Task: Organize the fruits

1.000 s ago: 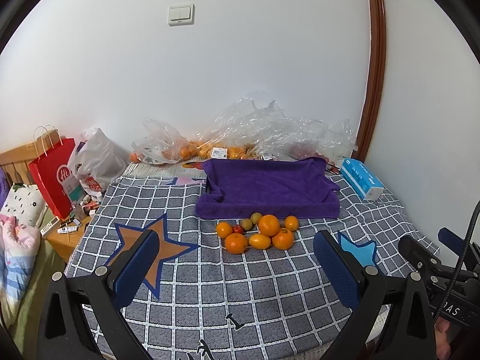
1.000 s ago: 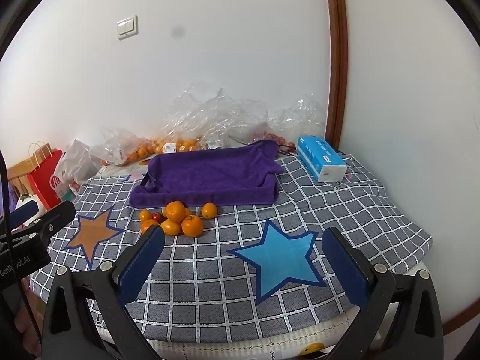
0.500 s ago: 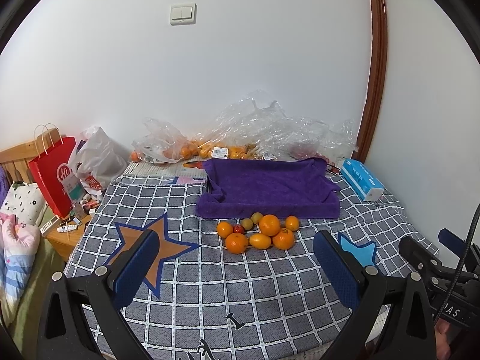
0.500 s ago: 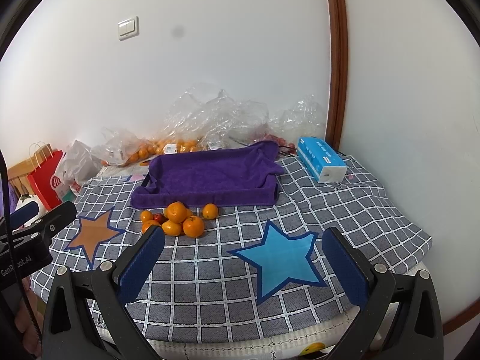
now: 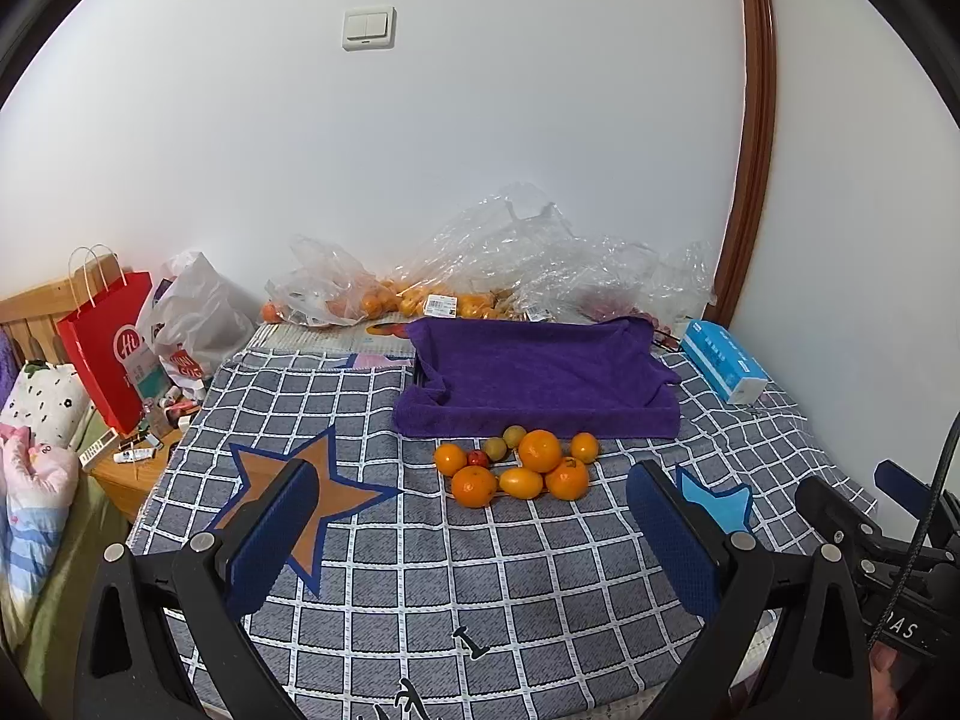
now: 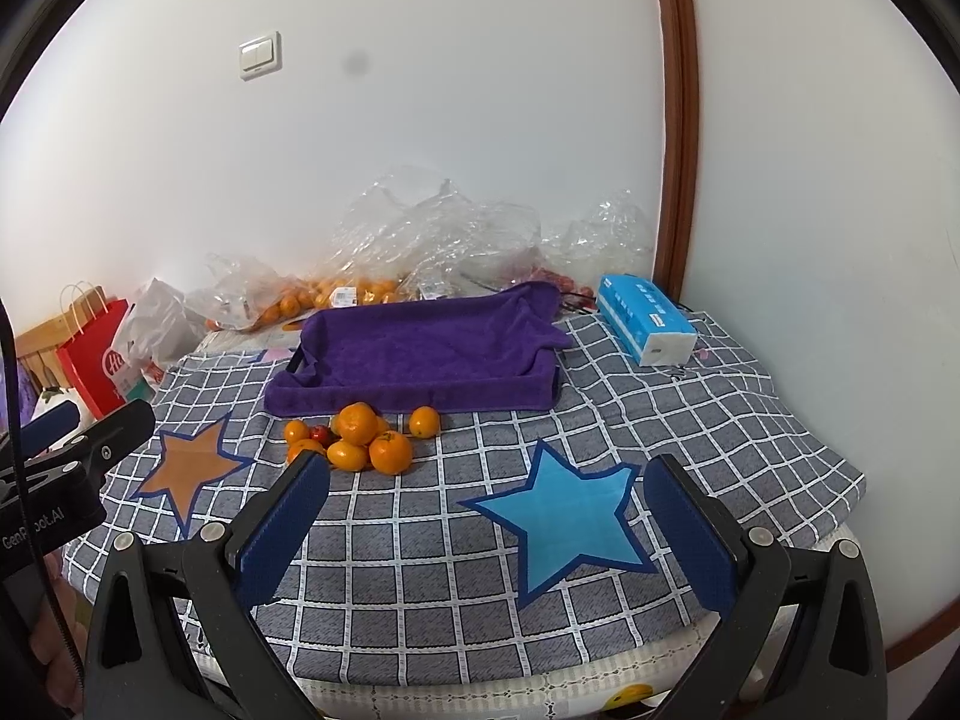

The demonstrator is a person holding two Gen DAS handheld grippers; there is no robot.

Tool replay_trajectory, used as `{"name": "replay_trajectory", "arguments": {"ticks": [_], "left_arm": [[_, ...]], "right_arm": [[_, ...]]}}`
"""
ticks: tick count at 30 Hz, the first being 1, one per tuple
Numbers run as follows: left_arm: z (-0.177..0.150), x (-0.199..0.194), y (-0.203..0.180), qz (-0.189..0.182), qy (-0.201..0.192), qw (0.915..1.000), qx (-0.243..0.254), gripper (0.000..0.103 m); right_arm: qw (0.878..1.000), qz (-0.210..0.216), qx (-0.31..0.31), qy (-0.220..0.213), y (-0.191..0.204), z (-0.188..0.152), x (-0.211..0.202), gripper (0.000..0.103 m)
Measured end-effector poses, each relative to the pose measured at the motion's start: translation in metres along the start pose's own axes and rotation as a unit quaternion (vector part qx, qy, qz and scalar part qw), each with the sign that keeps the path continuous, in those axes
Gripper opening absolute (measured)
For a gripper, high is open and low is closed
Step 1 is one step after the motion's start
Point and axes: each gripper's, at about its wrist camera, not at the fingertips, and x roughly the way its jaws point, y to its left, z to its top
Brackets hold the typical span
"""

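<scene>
A fuzzy purple towel (image 5: 540,372) lines the tray; crinkled glossy clear plastic bags (image 5: 528,252) sit behind, matt woven checked cloth (image 5: 480,570) beneath.

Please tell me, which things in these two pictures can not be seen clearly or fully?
- Bagged fruit, left wrist view: crinkled clear plastic blurs it, so no count.
- Purple-towel tray, both views: the towel hides its material.
- Fruit pile, right wrist view: the front fruits hide the rear ones, and a finger pad hides part of one orange.
- Small items on the wooden stand, left wrist view: too small.
</scene>
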Motion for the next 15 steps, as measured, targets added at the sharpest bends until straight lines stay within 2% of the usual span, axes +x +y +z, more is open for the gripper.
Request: {"name": "replay_trajectory", "arguments": {"ticks": [15], "left_arm": [[0.0003,0.0045,0.0021,0.002,0.002,1.0000,-0.002,0.103]], "right_arm": [[1.000,-0.002,-0.011,0.002,0.0059,-0.0014,0.0053,0.103]]}}
